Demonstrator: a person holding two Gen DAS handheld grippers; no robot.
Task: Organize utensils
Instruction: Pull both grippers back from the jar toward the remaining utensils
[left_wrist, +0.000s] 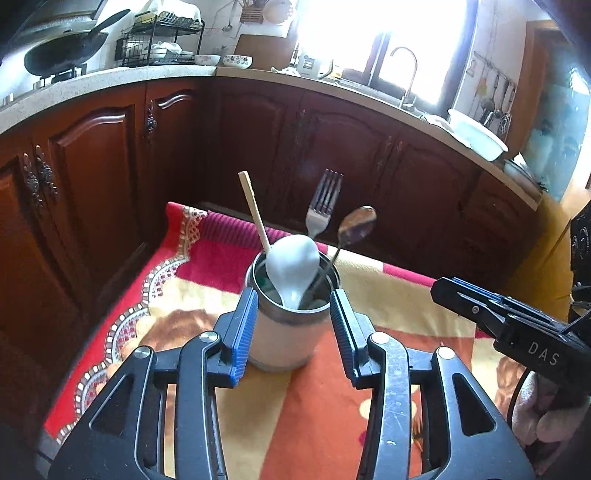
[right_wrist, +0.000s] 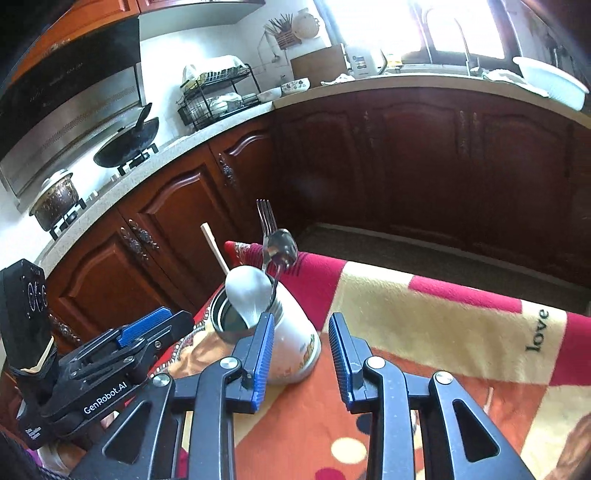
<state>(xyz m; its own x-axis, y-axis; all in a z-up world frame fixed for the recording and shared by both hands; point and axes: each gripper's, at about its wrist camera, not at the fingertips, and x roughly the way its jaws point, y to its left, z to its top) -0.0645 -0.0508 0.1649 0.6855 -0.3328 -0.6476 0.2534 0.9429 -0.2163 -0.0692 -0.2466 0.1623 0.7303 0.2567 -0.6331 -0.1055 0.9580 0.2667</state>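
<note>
**Utensils stand in the cup, both grippers open around it**

In the middle of a kitchen with dark wooden cabinets (left_wrist: 92, 155), a blanket (left_wrist: 192, 258) patterned in red, cream and orange covers the counter where the work is done. Along the far wall the stone worktop (right_wrist: 207, 136) carries a black wok (right_wrist: 125, 142) on the stove, a wire dish rack (left_wrist: 159, 40) and, near the bright window, a white basin (left_wrist: 476, 133).

On the blanket stands a white cup (left_wrist: 284, 332) with a metal rim, upright, near the blanket's far edge. Four utensils lean inside it: a white ceramic spoon (left_wrist: 293, 266) with its bowl uppermost, a metal fork (left_wrist: 323, 206) with tines up, a metal spoon (left_wrist: 356, 225) tilting out to the right, and a pale wooden stick (left_wrist: 255, 210) slanting to the left.

The left gripper (left_wrist: 293, 321) sits just in front of the cup, its blue-padded jaws apart on either side of the cup's body, not pressing on it as far as I can see. The right gripper (right_wrist: 301, 347) is off to the cup's right, its jaws parted as well and holding nothing; its left finger overlaps the cup's side in its own view, though from the left wrist view this gripper hangs clear of the cup.
</note>
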